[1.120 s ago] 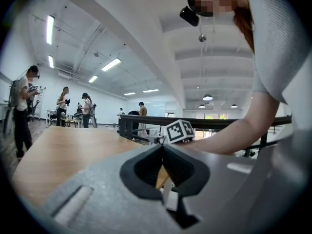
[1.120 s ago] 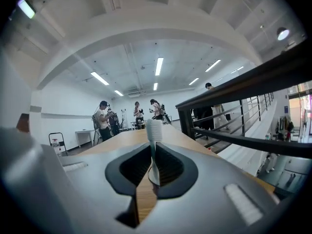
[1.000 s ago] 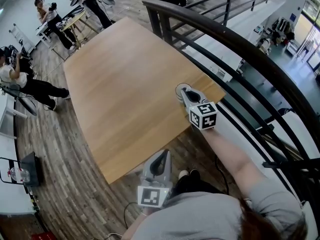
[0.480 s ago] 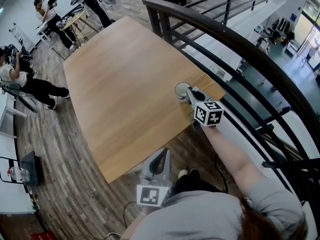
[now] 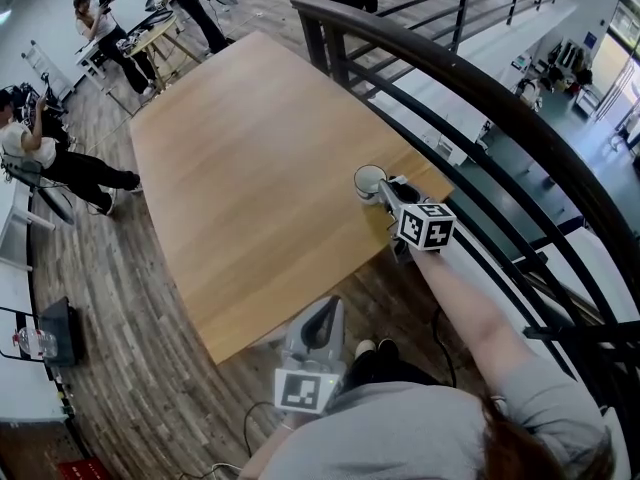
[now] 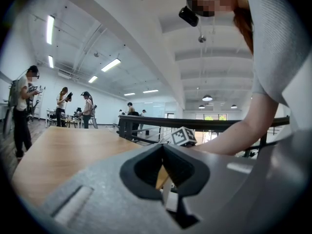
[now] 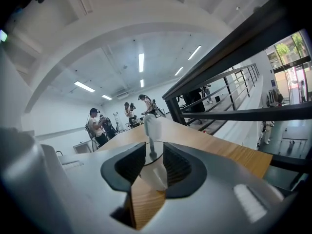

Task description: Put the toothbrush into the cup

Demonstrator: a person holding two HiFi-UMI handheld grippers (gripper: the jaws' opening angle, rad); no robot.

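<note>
A white cup [image 5: 369,181] stands near the right edge of the wooden table [image 5: 240,168]. In the right gripper view the cup [image 7: 157,175] sits just past the jaws, and a white toothbrush [image 7: 149,125] stands upright in it, head up. My right gripper [image 5: 388,192] is right beside the cup. Its jaws [image 7: 154,152] are opening, with the toothbrush stem between them and no pad pressing on it. My left gripper [image 5: 326,310] hovers at the table's near edge, shut and empty, and its tips meet in the left gripper view [image 6: 162,146].
A black metal railing [image 5: 470,88] curves close along the table's right side, with a drop to a lower floor beyond it. Several people stand by small tables [image 5: 120,38] at the far left. Wooden flooring [image 5: 120,298] lies left of the table.
My right gripper has shifted a little to the right and sunk beside the cup, rolling slightly. The cup and my left gripper have stayed in place.
</note>
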